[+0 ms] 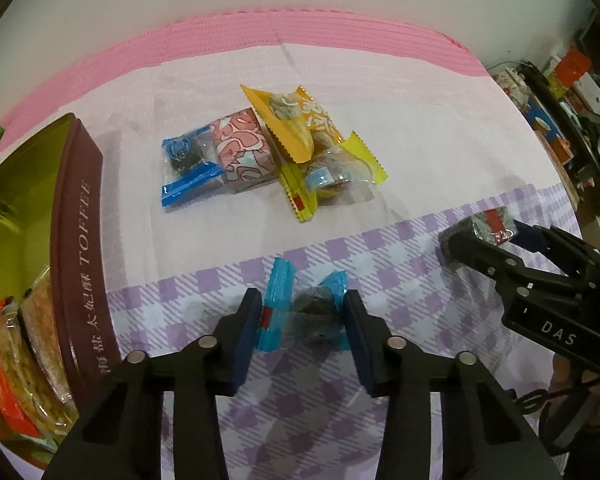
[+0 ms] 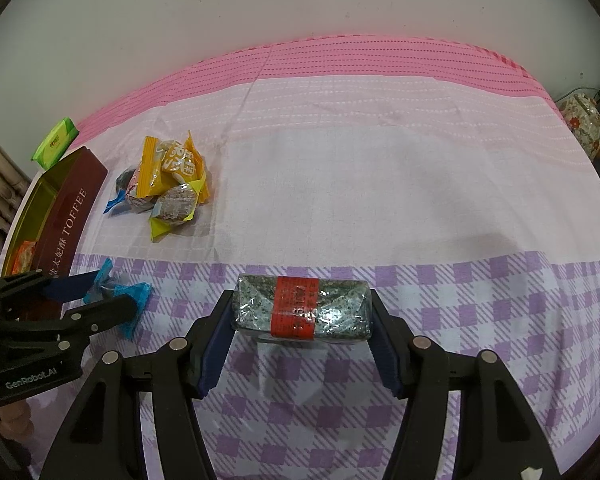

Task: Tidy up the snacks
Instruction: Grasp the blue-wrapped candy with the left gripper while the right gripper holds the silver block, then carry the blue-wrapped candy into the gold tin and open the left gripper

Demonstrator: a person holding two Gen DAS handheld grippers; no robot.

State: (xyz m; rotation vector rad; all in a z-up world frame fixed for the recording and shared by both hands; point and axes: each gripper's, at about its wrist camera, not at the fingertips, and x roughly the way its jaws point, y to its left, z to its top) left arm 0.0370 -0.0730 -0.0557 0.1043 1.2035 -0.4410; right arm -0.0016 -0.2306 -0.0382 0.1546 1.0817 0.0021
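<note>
The blue candy (image 1: 306,314) lies on the checked cloth (image 1: 400,264) with its twisted ends across the left gripper (image 1: 303,334), whose pads pinch it, the tin (image 1: 80,240) just left, while the right gripper (image 2: 302,334) clamps the bar (image 2: 302,306).

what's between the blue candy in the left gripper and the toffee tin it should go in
Nothing visible. The left gripper is closed on the blue-wrapped candy, and only bare checked cloth lies between it and the toffee tin. The tin's near wall must be cleared. The snack pile sits further back, off that path.
</note>
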